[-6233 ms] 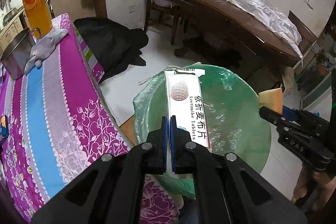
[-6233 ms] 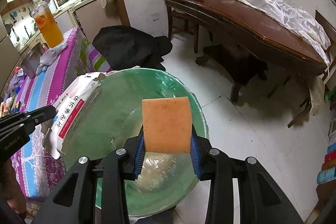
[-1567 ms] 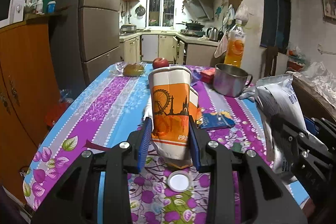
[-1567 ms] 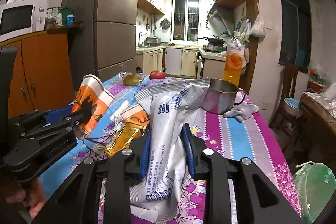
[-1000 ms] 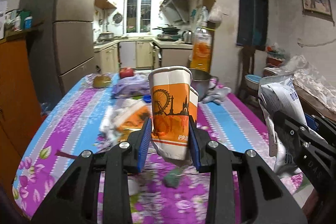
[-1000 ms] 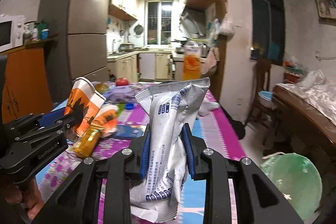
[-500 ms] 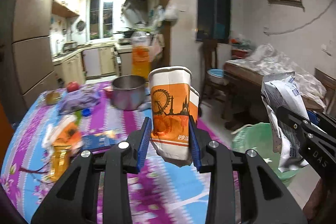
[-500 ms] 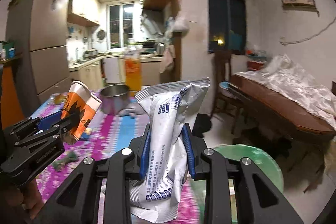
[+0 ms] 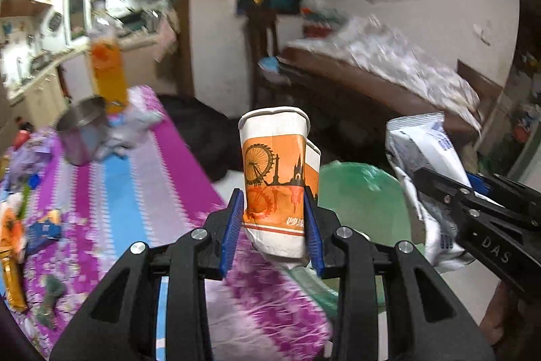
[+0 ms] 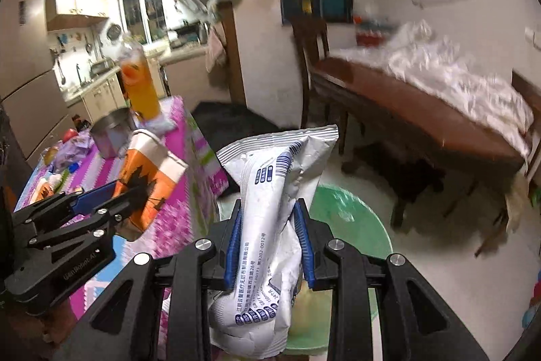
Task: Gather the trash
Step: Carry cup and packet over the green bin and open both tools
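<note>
My left gripper [image 9: 274, 227] is shut on a crushed orange-and-white paper cup [image 9: 275, 171], held upright over the table's right edge. It also shows in the right wrist view [image 10: 148, 181]. My right gripper [image 10: 269, 241] is shut on a crumpled white wrapper with blue print [image 10: 270, 202], held above the green-lined trash bin [image 10: 351, 219]. The wrapper [image 9: 426, 158] and the bin [image 9: 361, 195] also show at the right of the left wrist view.
The table with a purple floral cloth [image 9: 148, 192] holds a steel pot [image 9: 83, 132], an orange juice bottle [image 9: 106, 73] and several scraps at its left. A dark wooden table with white plastic sheeting [image 10: 439, 104] and a chair [image 10: 311, 56] stand beyond the bin.
Both grippers have swung right from the table toward the bin, still holding the cup and the wrapper. The bin now lies closer, just beyond both grippers.
</note>
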Demonstrator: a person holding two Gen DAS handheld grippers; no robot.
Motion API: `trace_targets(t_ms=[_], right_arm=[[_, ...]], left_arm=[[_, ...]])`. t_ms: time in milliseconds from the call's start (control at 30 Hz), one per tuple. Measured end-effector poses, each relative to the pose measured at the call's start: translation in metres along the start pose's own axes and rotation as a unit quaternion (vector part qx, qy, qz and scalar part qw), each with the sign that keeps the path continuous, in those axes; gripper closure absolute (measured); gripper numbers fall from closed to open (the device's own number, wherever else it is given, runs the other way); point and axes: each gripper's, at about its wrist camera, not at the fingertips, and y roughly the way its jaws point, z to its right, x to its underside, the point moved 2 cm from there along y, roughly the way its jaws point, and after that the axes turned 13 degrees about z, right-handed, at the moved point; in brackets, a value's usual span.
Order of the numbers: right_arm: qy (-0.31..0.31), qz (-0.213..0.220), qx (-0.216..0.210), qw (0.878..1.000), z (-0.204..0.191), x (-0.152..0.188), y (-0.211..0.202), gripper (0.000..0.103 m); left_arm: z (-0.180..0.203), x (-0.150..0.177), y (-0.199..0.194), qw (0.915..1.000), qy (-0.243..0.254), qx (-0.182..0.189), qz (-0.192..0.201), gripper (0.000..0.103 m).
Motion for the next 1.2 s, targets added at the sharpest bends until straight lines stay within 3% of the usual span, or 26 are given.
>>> trace_targets(t_ms=[200,433,633,1200], right_arm=[[0.001,-0.085,0.007,0.996,0.032,0.012,0.050,0.073],[0.000,-0.153,0.015,0.988,0.053,0.028,0.082,0.073],[0.012,-0.171,0.021,0.985,0.068,0.033,0.090,0.072],[0.027,-0.175,0.018,0.984,0.080,0.042,0.086,0.072]], left_arm=[[0.017,0.012,0.055,0.9965,-0.011,0.018,-0.080,0.070],[0.027,0.024,0.080,0.9912,-0.009,0.012,-0.131,0.070],[0.024,0.030,0.088,0.9875,-0.017,0.010,-0.156,0.070],[0.029,0.021,0.091,0.9884,-0.011,-0.001,-0.152,0.069]])
